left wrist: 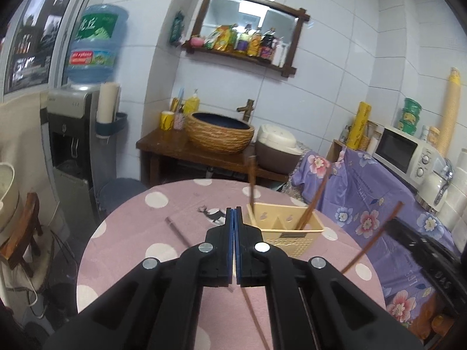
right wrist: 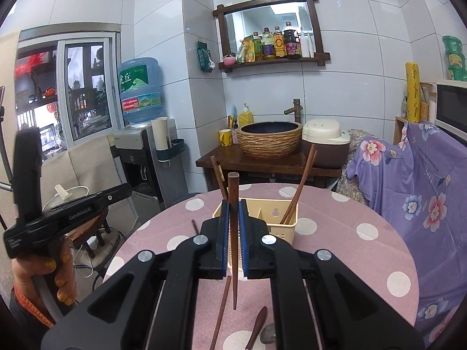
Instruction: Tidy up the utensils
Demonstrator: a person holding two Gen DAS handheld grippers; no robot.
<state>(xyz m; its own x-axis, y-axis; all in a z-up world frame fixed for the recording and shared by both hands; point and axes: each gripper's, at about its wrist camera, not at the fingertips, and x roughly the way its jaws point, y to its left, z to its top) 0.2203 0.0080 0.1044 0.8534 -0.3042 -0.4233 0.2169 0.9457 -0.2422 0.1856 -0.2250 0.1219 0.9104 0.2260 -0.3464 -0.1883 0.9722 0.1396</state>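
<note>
Right tool (right wrist: 233, 213): your black two-finger unit with blue pads is clamped on one dark brown wooden chopstick (right wrist: 233, 233). That chopstick stands nearly upright between the pads, thick end up, thin tip hanging clear above the worktop. You hold it in front of the cream perforated plastic utensil basket (right wrist: 289, 230), which sits on the round worktop covered in pink cloth with white dots (right wrist: 350, 262).

Left tool (left wrist: 234, 218): your second black unit has its blue pads pressed together, with nothing visible between them. From the right wrist camera you see this unit off to the left, beyond the worktop edge, gripped by your hand with yellow-painted nails (right wrist: 43, 274).

Basket contents: a divider splits the basket into compartments. One brown chopstick (left wrist: 251, 180) leans in the left compartment; a pair of brown chopsticks (right wrist: 300, 186) leans toward the right in the right compartment.

Loose items on the cloth:
- a thin brown chopstick (left wrist: 178, 230) lying left of the basket;
- another brown chopstick (right wrist: 221, 309) lying near you, partly hidden under the right tool;
- a brown wooden spoon (right wrist: 256, 329) at the near edge, just beside a small grey object too indistinct to identify.

Background: a woven-pattern basin (right wrist: 270, 138) stands on a dark wooden stand behind the worktop, and a blue water bottle on a dispenser (right wrist: 140, 90) is to the left.
</note>
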